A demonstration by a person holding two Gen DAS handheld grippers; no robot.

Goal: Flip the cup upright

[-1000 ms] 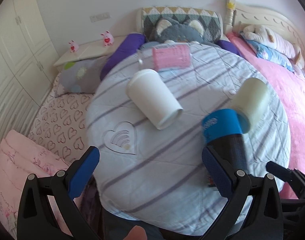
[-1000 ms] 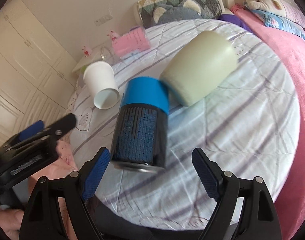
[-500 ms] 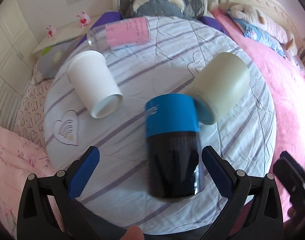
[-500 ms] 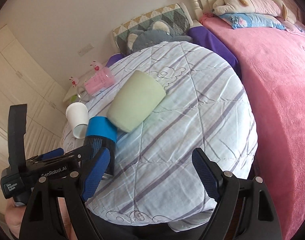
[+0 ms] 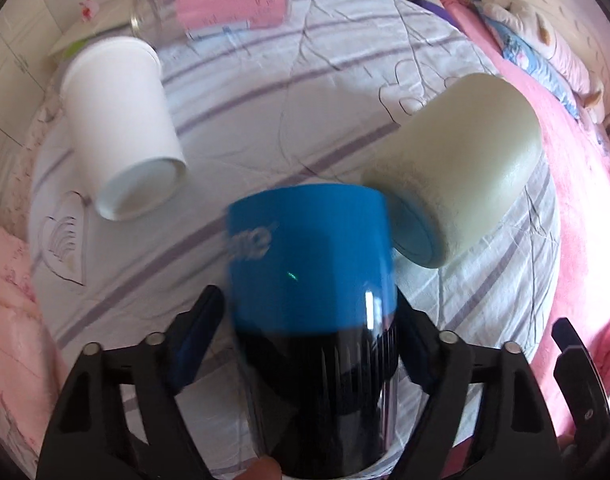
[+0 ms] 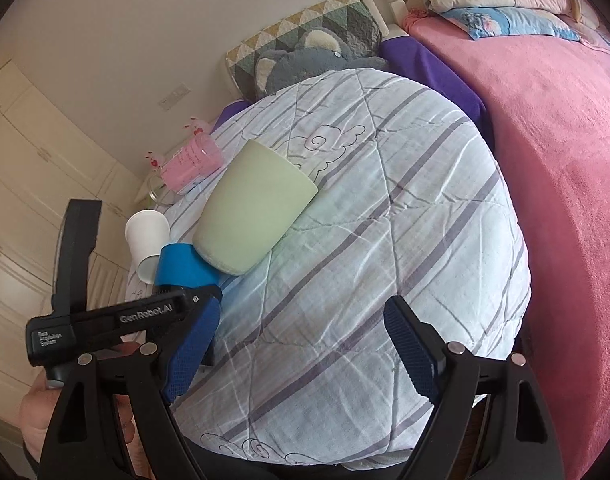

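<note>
1. Tumbler, blue at its far band and glossy black on the ribbed near half, lies on its side on the striped quilt, long axis pointing away from the left wrist camera.
2. Left hand-held gripper has its blue pads on either side of the black body; the right pad looks pressed against it, the left pad is blurred and may not be touching, so I cannot tell if the grip is closed.
3. Judging by the sheen, the tumbler is stiff and slippery, probably heavier than the paper cup; the ribbed black section seems the better place to pinch, near the middle, so it pivots without sliding.
4. Touching its blue end is a pale green cup, also on its side, which could be nudged as the tumbler swings up.
5. White paper cup and a clear jar with pink lining lie farther off.
6. Right hand-held gripper hangs wide and empty over the quilt, away from the cups.
</note>
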